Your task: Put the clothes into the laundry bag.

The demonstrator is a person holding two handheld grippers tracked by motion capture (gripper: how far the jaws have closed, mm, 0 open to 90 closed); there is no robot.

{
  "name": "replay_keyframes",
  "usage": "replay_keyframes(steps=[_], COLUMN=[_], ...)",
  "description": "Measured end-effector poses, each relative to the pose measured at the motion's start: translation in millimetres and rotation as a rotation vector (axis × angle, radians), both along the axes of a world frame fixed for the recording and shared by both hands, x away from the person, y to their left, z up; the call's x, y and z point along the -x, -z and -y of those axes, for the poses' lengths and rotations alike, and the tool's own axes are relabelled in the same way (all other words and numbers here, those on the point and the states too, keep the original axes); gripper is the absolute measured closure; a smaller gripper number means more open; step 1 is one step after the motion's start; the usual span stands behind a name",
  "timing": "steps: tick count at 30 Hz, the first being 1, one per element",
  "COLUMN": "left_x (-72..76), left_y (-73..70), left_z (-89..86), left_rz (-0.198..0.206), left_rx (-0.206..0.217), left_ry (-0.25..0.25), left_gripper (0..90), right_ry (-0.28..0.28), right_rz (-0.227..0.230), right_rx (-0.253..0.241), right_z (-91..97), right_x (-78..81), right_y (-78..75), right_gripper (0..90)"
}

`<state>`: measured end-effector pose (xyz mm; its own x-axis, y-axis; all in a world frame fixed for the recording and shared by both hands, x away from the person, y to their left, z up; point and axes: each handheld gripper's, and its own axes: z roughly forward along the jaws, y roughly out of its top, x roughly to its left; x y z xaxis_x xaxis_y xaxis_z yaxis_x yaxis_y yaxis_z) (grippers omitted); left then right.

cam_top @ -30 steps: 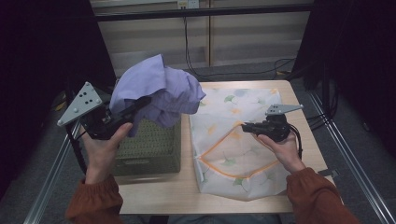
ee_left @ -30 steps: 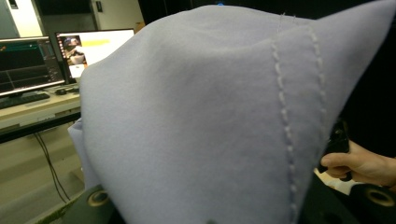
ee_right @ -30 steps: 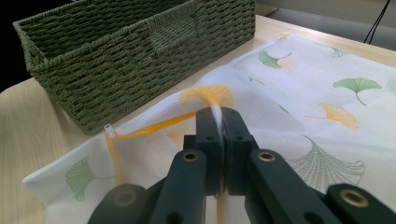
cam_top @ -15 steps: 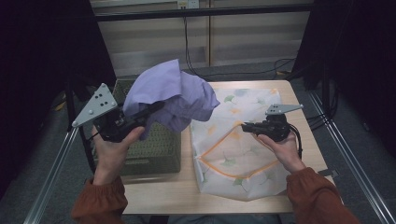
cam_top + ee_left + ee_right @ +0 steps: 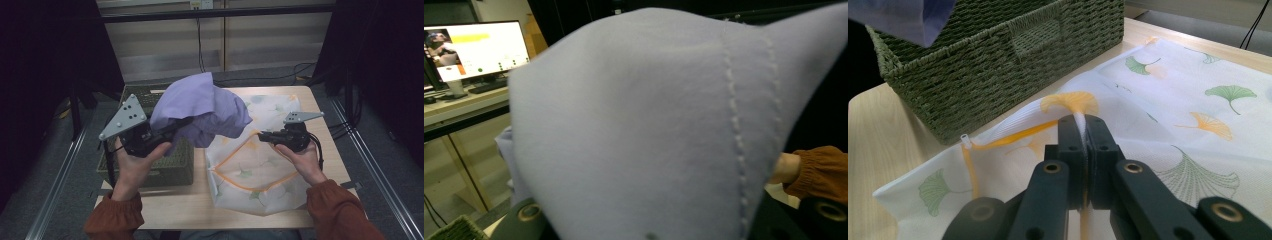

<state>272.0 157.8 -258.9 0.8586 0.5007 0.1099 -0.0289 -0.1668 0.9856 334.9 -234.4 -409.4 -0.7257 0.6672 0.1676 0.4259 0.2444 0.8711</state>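
Near edge of table [image 5: 190, 212]: person's orange sleeves [image 5: 340, 212] come in from below. Right gripper [image 5: 1083, 125] clamped on the orange-trimmed rim of the laundry bag [image 5: 260, 165], lifting that edge; rest of the bag lies flat on the table, leaf print up. Left gripper [image 5: 172, 131] clenched on a lilac shirt [image 5: 205, 107], held bunched in the air above the gap between bag and green wicker basket [image 5: 162, 167]. Basket touches the bag's left edge. Monitor [image 5: 476, 47] beyond, in left gripper view.

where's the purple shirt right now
High view: the purple shirt hangs from the left gripper, above the green basket, beside the mesh bag.
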Motion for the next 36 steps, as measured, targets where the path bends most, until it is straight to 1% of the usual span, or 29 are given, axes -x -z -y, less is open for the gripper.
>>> replay_keyframes(steps=[2,3,4,5,6,8,10,13,17,18,20,21,23,24,26,29,31,33,36], left_x=[0.2,0.2,0.1,0.0,-0.8,-2.1,-3.7,-3.0,-0.8,0.1,0.9,0.8,-0.9,-2.5,-4.9,-8.7,-8.3,-7.4,-5.2], left_y=[2.0,2.0,2.9,5.1,5.8,8.8,11.6,14.4,16.7,17.0,18.4,18.6,21.9,24.0,28.4,35.2,37.8,40.2,42.6], left_z=[6.0,6.0,9.1,14.0,15.1,18.7,21.4,28.3,36.3,38.1,41.4,42.6,45.9,47.3,50.4,55.3,59.1,63.8,70.3], left_rz=[-0.017,-0.017,-0.030,-0.030,-0.036,-0.055,-0.060,-0.077,-0.072,-0.082,-0.084,-0.083,-0.108,-0.108,-0.123,-0.132,-0.139,-0.146,-0.136], left_rx=[-0.001,-0.001,0.000,-0.003,-0.015,0.005,-0.006,-0.014,-0.027,-0.030,-0.025,-0.041,-0.023,-0.028,-0.048,-0.068,-0.066,-0.079,-0.110], left_ry=[0.011,0.011,0.015,0.017,0.036,0.054,0.064,0.078,0.096,0.107,0.114,0.121,0.149,0.146,0.133,0.153,0.158,0.175,0.186], left_gripper=[76.7,76.6,76.6,76.3,76.3,76.2,76.2,76.2,76.1,76.1,76.1,76.1,76.1,76.1,76.1,76.1,76.2,76.1,76.1], right_ry=[0.001,0.001,0.005,0.002,0.000,-0.002,0.000,-0.005,-0.007,-0.007,-0.006,-0.006,-0.005,-0.007,-0.009,-0.009,-0.009,-0.006,-0.010], right_rz=[-0.002,-0.002,-0.005,-0.005,-0.004,-0.003,-0.003,-0.004,-0.006,-0.005,-0.004,-0.004,-0.004,-0.004,-0.005,-0.005,-0.007,-0.005,-0.002], right_rx=[-0.002,-0.002,-0.004,-0.003,-0.003,-0.001,0.002,0.001,0.001,0.001,-0.002,-0.002,-0.004,0.000,0.000,-0.006,-0.010,-0.010,-0.006], right_z=[0.0,0.0,0.1,0.1,-0.1,-0.3,-0.6,-1.1,-1.5,-1.5,-1.3,-1.2,-1.0,-1.1,-1.7,-1.6,-0.9,-0.5,-0.2], right_x=[-0.1,-0.1,-0.2,-0.3,-0.1,0.1,0.1,-0.3,-0.3,-0.3,-0.2,-0.2,-0.5,-0.6,-0.9,-0.9,-0.8,-0.9,-0.7], right_y=[0.0,0.0,0.1,0.1,0.0,-0.2,0.1,1.0,1.1,1.0,0.7,0.6,0.8,1.2,1.6,1.1,0.8,0.5,0.1], right_gripper=[88.0,88.0,88.0,88.0,88.0,88.0,88.0,88.0,88.0,88.0,88.0,88.0,88.0,88.0,88.0,88.0,88.0,88.0,88.0])
